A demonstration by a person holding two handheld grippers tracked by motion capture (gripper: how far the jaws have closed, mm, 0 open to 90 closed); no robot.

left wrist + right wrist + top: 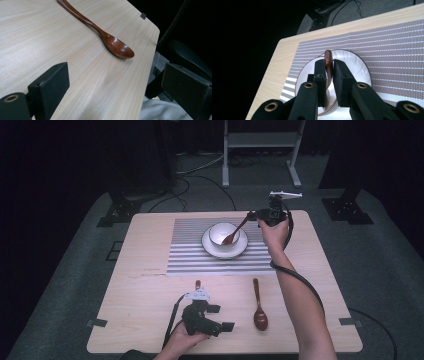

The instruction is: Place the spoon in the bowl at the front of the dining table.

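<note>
Spoon (234,234) clamped by its handle end in right gripper (257,215), jaws pressed flat against both sides of the handle tip (327,58); bowl end dipping into the white bowl (223,234) on its plate (208,249), at the middle of the striped mat (186,255). Long axis slanting down from the gripper, beyond the bowl's far right rim, toward the bowl's floor, scoop end lowest. Best done, probably, by lowering slowly along that slant until the scoop rests inside, then easing the jaws apart without nudging the rim. Second spoon (259,305) flat on the table (125,270) nearer the person than the bowl, scoop toward the person. Left gripper (215,316) resting beside that spoon, jaws wide apart, holding nothing.
</note>
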